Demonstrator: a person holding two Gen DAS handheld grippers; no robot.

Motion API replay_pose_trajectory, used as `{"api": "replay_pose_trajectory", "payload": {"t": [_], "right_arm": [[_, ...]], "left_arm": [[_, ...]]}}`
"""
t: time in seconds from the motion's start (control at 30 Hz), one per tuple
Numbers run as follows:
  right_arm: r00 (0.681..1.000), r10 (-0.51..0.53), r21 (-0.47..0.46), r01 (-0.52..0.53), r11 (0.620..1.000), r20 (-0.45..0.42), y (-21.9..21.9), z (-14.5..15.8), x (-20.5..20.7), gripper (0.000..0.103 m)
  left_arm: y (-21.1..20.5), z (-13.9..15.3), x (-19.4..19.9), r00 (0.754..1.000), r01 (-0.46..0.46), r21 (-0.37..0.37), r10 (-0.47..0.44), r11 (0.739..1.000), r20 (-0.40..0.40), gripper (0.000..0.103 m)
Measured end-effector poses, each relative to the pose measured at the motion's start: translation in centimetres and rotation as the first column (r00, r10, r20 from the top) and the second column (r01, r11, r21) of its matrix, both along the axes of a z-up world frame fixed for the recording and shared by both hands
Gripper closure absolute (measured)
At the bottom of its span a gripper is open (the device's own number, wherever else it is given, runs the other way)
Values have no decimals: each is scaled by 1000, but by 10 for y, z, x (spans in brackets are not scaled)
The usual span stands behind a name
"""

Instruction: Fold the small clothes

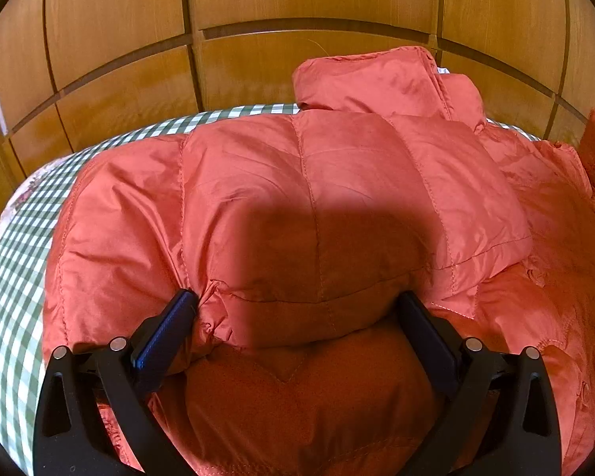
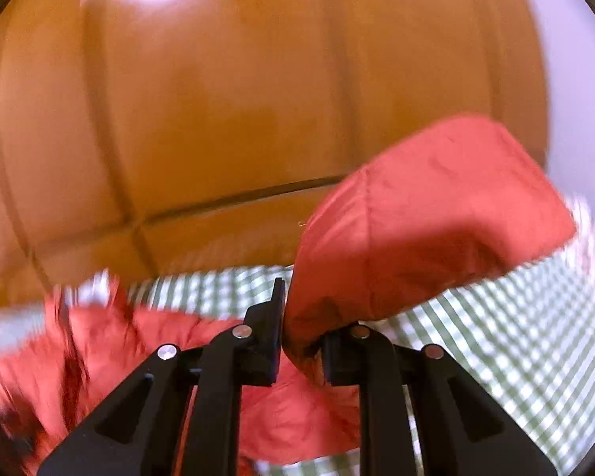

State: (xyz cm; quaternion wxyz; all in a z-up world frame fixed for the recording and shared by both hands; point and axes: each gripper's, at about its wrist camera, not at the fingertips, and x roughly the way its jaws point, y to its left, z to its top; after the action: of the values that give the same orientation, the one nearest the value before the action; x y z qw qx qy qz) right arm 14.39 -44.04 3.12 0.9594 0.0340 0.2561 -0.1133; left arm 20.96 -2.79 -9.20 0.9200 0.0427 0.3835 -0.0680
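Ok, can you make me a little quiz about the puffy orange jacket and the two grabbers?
1. True or false: the left gripper stands wide open around a fold of the orange jacket.
2. What does the right gripper pinch? A) checked cloth B) jacket C) nothing
3. Fill in: the jacket lies on a green-and-white ______ cloth.

Key: 1 true; 2 B; 3 checked.
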Motion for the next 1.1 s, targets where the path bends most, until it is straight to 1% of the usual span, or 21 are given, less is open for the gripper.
{"api": "replay_pose_trajectory", "payload": {"t": [0.03, 0.1, 0.2, 0.3, 0.33, 0.37, 0.4, 0.43, 0.47, 0.5, 0.53, 0.6, 0.67, 0.7, 0.77, 0.83, 0.87, 0.97, 1.0, 1.07, 1.1], "right_arm": [[999, 40, -81, -42, 996, -29, 27, -5, 4, 88], [991, 103, -197, -118, 973, -82, 73, -20, 10, 88], [972, 182, -281, -217, 935, -147, 117, -44, 15, 86], [940, 268, -335, -326, 884, -209, 157, -72, 14, 82], [924, 300, -351, -369, 860, -238, 171, -83, 13, 78], [915, 312, -360, -389, 848, -255, 180, -88, 10, 77], [906, 323, -371, -410, 834, -275, 186, -96, 9, 72], [893, 336, -370, -433, 822, -298, 191, -104, 6, 52], [889, 342, -371, -442, 816, -305, 195, -105, 2, 42], [887, 345, -376, -446, 812, -306, 196, -107, -1, 27], [891, 344, -381, -441, 813, -297, 195, -108, -6, 18], [902, 335, -371, -419, 829, -272, 188, -104, -12, 10], [928, 291, -345, -359, 867, -234, 174, -100, -17, 5], [945, 244, -326, -306, 894, -218, 162, -98, -19, 2], [968, 155, -304, -210, 929, -195, 148, -95, -20, 2], [981, 75, -250, -119, 961, -176, 128, -94, -22, 2], [984, 48, -222, -86, 971, -171, 119, -93, -23, 2], [981, -26, -189, -10, 982, -190, 106, -96, -14, 2], [980, -33, -190, -5, 982, -196, 107, -98, -11, 2], [978, -35, -192, -4, 981, -204, 106, -101, -10, 2], [978, -38, -193, -2, 981, -203, 106, -102, -9, 2]], "left_arm": [[0, 0, 0, 1000, 0, -1, 0, 1000, 0, 3], [0, 0, 0, 1000, 3, -1, -3, 1000, 5, 3], [0, 0, 0, 1000, 3, -3, -3, 1000, 5, 3], [1, -1, 0, 1000, 3, -6, -3, 1000, 5, 3], [1, -1, 0, 1000, 3, -8, -3, 1000, 4, 3], [1, -1, 0, 1000, 2, -9, -2, 1000, 4, 3], [1, -1, 0, 1000, 2, -11, -2, 1000, 4, 3], [1, -1, 0, 1000, 2, -12, -2, 1000, 4, 3], [1, -1, 1, 1000, 2, -12, -2, 1000, 4, 3], [1, -1, 0, 1000, 2, -12, -2, 1000, 4, 3], [2, -2, 1, 1000, 2, -12, -2, 1000, 4, 3], [2, -2, 1, 1000, 2, -11, -2, 1000, 3, 3], [2, 0, 0, 1000, 1, -9, -1, 1000, 3, 3], [2, 2, 1, 1000, -2, -6, 2, 1000, -1, 3], [4, 15, -2, 1000, -10, -18, 11, 1000, 7, 3], [6, 40, -11, 998, 1, -106, 6, 994, 59, 3], [6, 57, -16, 995, 19, -168, -2, 986, 96, 3], [-6, 85, -15, 991, 64, -264, -30, 962, 131, 3], [-17, 92, -11, 990, 99, -285, -67, 953, 121, 3], [-41, 96, 1, 987, 152, -294, -130, 944, 92, 3], [-51, 96, 8, 986, 162, -289, -143, 943, 85, 3]]}}
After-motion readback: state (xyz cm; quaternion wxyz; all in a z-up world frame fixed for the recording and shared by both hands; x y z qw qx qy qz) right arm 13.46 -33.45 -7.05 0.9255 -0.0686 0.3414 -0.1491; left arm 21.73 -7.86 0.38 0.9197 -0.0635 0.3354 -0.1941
